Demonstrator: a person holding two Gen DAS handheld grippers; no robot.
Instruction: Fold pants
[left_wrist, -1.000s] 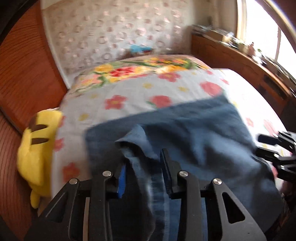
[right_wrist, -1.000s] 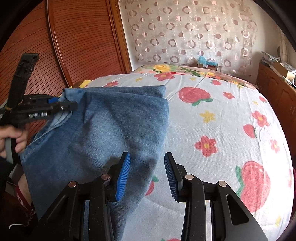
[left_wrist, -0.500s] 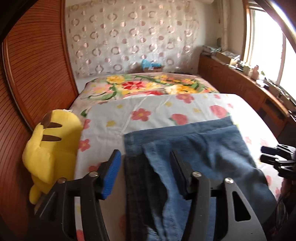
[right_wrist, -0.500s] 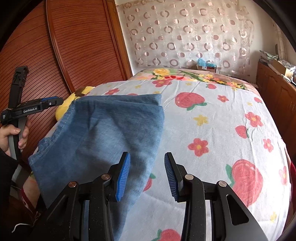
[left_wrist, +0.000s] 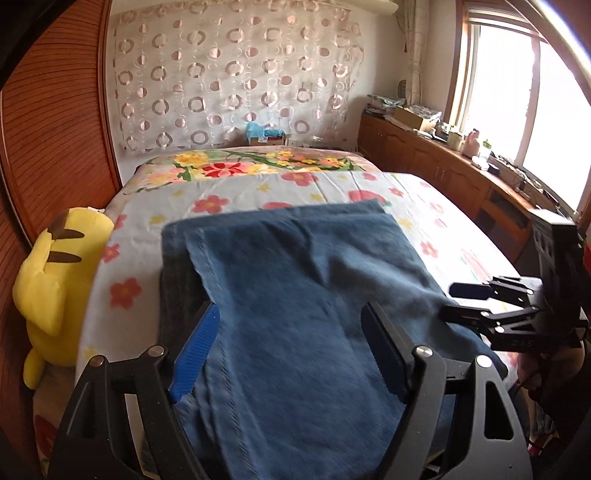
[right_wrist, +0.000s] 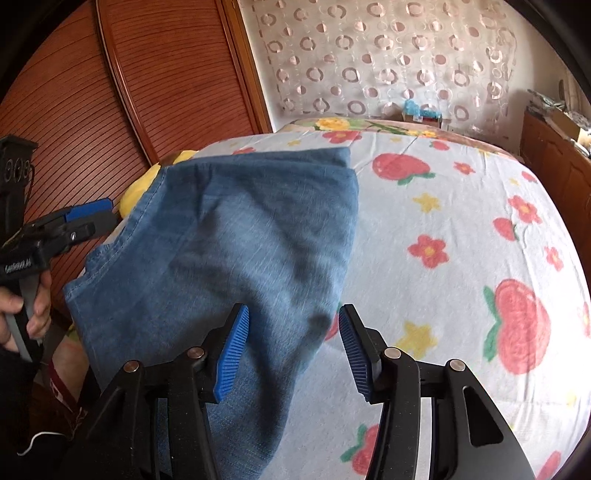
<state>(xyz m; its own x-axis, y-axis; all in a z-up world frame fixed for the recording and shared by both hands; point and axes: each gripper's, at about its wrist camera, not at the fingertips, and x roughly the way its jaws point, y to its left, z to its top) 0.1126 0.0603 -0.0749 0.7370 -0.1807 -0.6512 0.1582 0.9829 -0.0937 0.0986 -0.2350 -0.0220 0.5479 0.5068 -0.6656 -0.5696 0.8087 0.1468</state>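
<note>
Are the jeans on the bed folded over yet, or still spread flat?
Folded over. On the jeans, a top denim layer with its hem lies over a darker layer that shows along the left side; a doubled far edge shows in the right wrist view.

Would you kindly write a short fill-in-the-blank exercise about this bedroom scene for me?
1. The folded blue pants lie on a bed whose sheet is printed with ____.
2. Beside the bed, against the wooden wall, sits a plush toy coloured ____.
3. The left tongs and the right tongs both stand ____.

Missing words: flowers; yellow; open
</note>
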